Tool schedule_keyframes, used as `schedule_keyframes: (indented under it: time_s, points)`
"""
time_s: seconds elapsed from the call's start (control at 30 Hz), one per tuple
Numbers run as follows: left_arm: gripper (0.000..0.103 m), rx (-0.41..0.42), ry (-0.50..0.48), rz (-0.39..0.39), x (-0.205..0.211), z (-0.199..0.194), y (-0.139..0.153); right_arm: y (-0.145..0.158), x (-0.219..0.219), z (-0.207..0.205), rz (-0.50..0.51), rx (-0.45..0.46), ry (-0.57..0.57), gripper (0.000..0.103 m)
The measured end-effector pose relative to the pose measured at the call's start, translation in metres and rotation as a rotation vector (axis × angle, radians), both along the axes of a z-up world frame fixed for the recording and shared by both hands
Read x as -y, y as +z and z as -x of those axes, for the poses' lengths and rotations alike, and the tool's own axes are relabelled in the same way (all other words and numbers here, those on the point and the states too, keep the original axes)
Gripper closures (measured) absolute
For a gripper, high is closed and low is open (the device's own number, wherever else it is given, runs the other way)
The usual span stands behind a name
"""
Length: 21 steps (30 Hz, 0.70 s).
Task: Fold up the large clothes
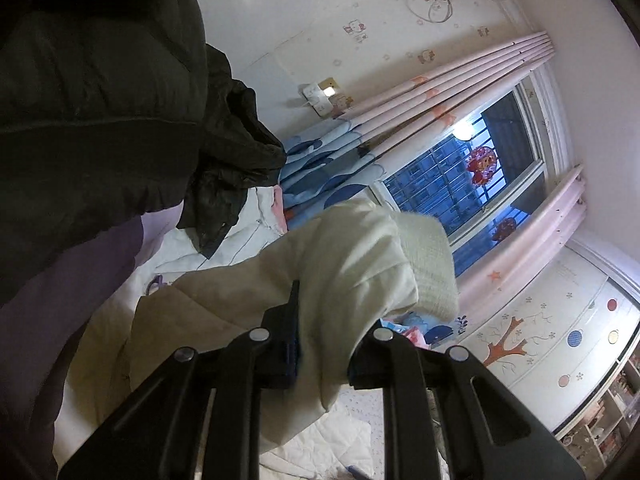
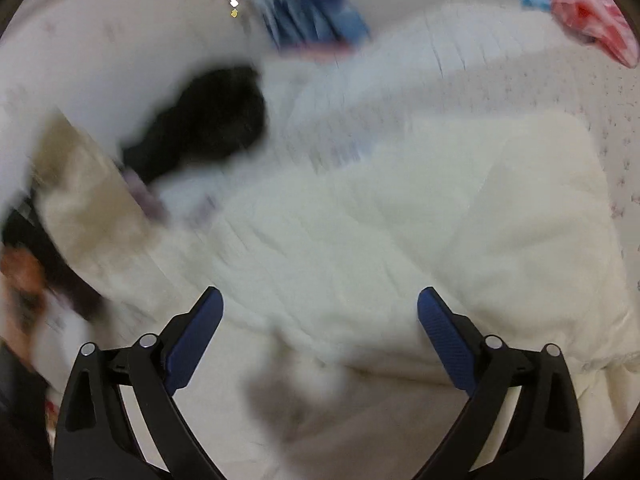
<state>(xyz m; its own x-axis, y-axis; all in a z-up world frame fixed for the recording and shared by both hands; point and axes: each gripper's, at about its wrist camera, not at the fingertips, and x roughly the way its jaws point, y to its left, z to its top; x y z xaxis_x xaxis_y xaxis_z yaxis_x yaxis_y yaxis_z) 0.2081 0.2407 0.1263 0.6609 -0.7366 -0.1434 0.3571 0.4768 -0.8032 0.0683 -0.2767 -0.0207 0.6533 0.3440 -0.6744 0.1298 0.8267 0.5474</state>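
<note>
Bed [image 2: 580, 92] with white quilted cover, cream jacket [image 2: 400, 220] spread across it. Dark garment [image 1: 100, 100] hangs at upper left in left view, window [image 1: 460, 184] with pink curtains beyond. Left gripper [image 1: 320, 344] clenched on the jacket's sleeve [image 1: 360, 256], lifted, knit cuff up. Right gripper [image 2: 320, 328] released, jaws wide, over the jacket; view blurred.

The right wrist view is smeared by motion blur, a dark garment [image 2: 208, 116] is left shapeless, and the left claw's [image 1: 320, 344] right finger is hidden behind cream fabric [image 1: 344, 264].
</note>
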Motion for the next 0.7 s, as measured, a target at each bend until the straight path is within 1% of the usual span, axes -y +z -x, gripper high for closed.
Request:
schedule_keyframes:
  time_s: [0.03, 0.07, 0.1, 0.13, 0.17, 0.23, 0.27, 0.3, 0.33, 0.37, 0.4, 0.43, 0.47, 0.5, 0.53, 0.57, 0.6, 0.63, 0.7]
  points:
    - [0.085, -0.006, 0.012, 0.012, -0.002, 0.0, -0.004, -0.016, -0.004, -0.008, -0.013, -0.079, 0.041, 0.007]
    - [0.085, -0.015, 0.02, 0.028, -0.005, -0.001, -0.006, -0.021, -0.008, -0.009, 0.019, -0.08, 0.042, 0.007]
    - [0.085, -0.023, 0.025, 0.055, -0.008, -0.001, -0.011, -0.014, -0.009, -0.009, 0.02, -0.069, 0.036, 0.007]
    - [0.085, -0.027, 0.025, 0.063, -0.009, -0.009, -0.013, -0.005, -0.009, -0.007, 0.005, -0.039, 0.042, 0.007]
    - [0.085, -0.029, 0.024, 0.066, -0.011, -0.009, -0.016, 0.02, -0.009, 0.002, 0.038, 0.075, 0.032, 0.007]
    - [0.085, -0.028, 0.018, 0.083, -0.017, -0.011, -0.016, 0.054, -0.014, 0.01, 0.173, 0.224, -0.007, 0.007]
    - [0.085, -0.025, 0.017, 0.091, -0.018, -0.011, -0.015, 0.062, -0.017, 0.005, 0.196, 0.253, -0.002, 0.007]
    - [0.085, -0.023, 0.017, 0.104, -0.02, -0.011, -0.014, 0.066, -0.021, -0.011, 0.217, 0.232, 0.008, 0.007]
    - [0.085, -0.019, 0.012, 0.127, -0.021, -0.011, -0.012, 0.067, -0.024, -0.026, 0.216, 0.207, 0.021, 0.007]
    - [0.085, -0.011, 0.007, 0.146, -0.022, -0.01, -0.009, 0.062, -0.03, -0.053, 0.177, 0.181, 0.055, 0.007]
    - [0.085, 0.001, 0.002, 0.158, -0.022, -0.01, -0.005, 0.05, -0.038, -0.079, 0.125, 0.131, 0.098, 0.007]
    - [0.085, 0.021, -0.008, 0.177, -0.021, -0.01, 0.001, 0.034, -0.047, -0.099, 0.072, 0.06, 0.143, 0.007]
    - [0.085, 0.034, -0.019, 0.195, -0.02, -0.01, 0.006, 0.004, -0.065, -0.131, -0.064, -0.053, 0.235, 0.006]
    - [0.085, 0.044, -0.029, 0.214, -0.018, -0.01, 0.011, -0.013, -0.08, -0.146, -0.072, -0.098, 0.246, 0.006]
    - [0.085, 0.049, -0.036, 0.223, -0.016, -0.01, 0.015, -0.016, -0.098, -0.153, 0.029, -0.098, 0.247, 0.006]
    - [0.085, 0.058, -0.047, 0.225, -0.014, -0.01, 0.019, -0.013, -0.11, -0.155, 0.082, -0.094, 0.257, 0.006]
    - [0.085, 0.066, -0.06, 0.213, -0.01, -0.01, 0.024, -0.009, -0.119, -0.156, 0.104, -0.089, 0.27, 0.006]
    - [0.085, 0.069, -0.07, 0.208, -0.008, -0.011, 0.026, -0.006, -0.12, -0.154, 0.102, -0.083, 0.276, 0.006]
    - [0.085, 0.064, -0.082, 0.208, -0.005, -0.012, 0.025, 0.0, -0.11, -0.146, 0.058, -0.057, 0.275, 0.006]
